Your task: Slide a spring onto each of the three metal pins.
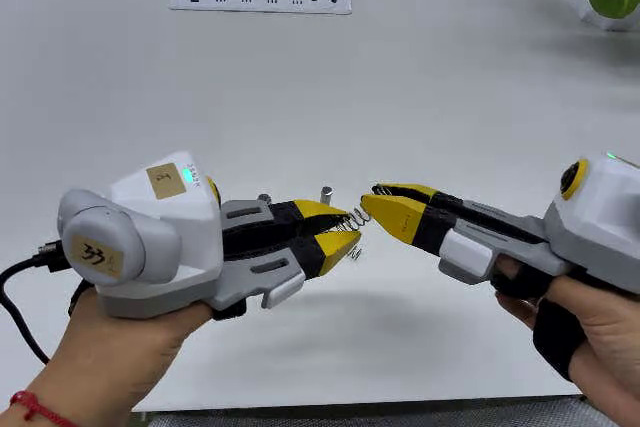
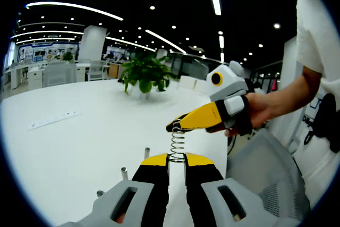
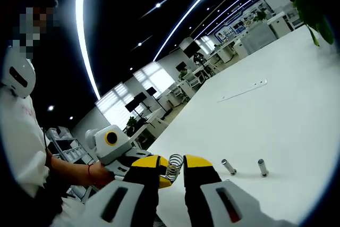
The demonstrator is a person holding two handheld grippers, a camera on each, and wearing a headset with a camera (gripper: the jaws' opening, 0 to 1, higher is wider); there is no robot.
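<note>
Spring [image 1: 352, 219] was held in the air between my two grippers, over the white tabletop [image 1: 420, 77]. Left gripper [image 1: 345, 232] jaws were closed on one end of it. Right gripper [image 1: 375, 202] jaws pinched the other end, the yellow tips almost meeting. In the left gripper view, three metal pins [image 2: 124, 173] stood on the tabletop near one another, below and left of the spring, apart from it.
</note>
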